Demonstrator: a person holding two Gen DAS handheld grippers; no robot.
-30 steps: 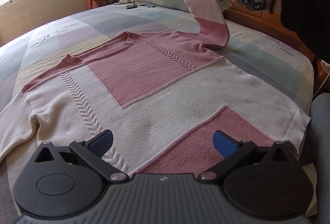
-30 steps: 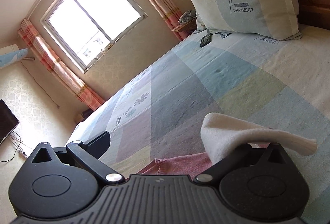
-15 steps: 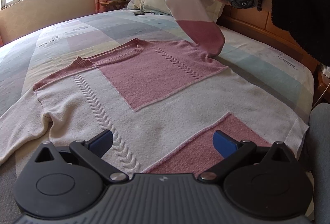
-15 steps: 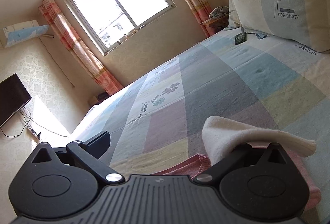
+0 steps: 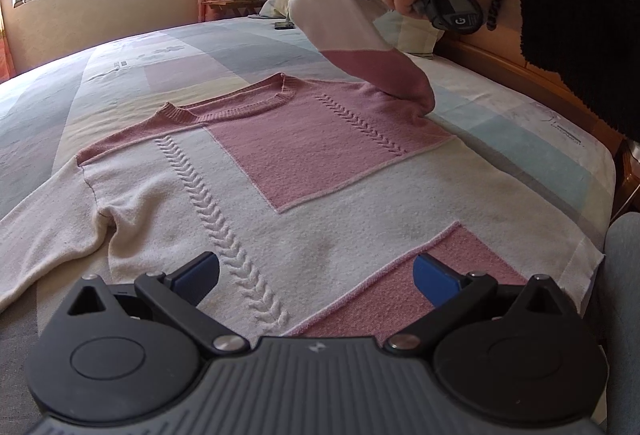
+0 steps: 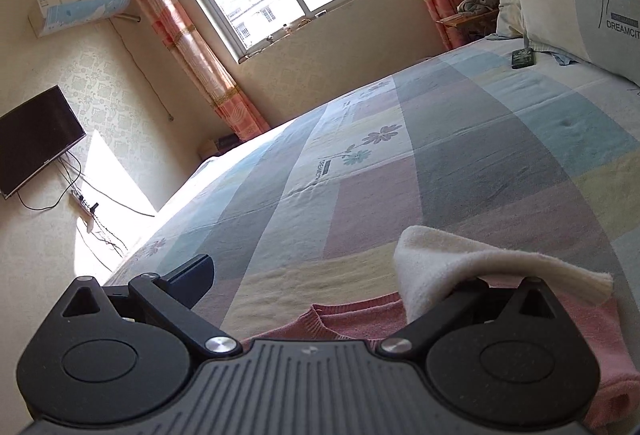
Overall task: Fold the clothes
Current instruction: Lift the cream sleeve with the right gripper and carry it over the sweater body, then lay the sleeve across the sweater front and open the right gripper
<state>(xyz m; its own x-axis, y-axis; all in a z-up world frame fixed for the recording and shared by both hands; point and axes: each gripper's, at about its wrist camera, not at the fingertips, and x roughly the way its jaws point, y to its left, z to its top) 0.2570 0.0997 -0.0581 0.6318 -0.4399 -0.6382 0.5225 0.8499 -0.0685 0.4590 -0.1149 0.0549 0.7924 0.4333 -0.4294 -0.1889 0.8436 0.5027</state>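
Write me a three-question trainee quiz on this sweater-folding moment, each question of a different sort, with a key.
1. True or false: the left gripper is shut on the hem of the pink and cream knitted sweater.
2. Multiple choice: the lifted cream and pink sleeve is draped over a finger of
A. the left gripper
B. the right gripper
C. neither
3. Fill in: the sweater lies spread flat on the ____ with the pastel checked sheet.

Key:
1. False. Its blue pads stand apart above the sweater, holding nothing.
2. B. Its fingers stand wide apart, with the cuff hanging over one.
3. bed
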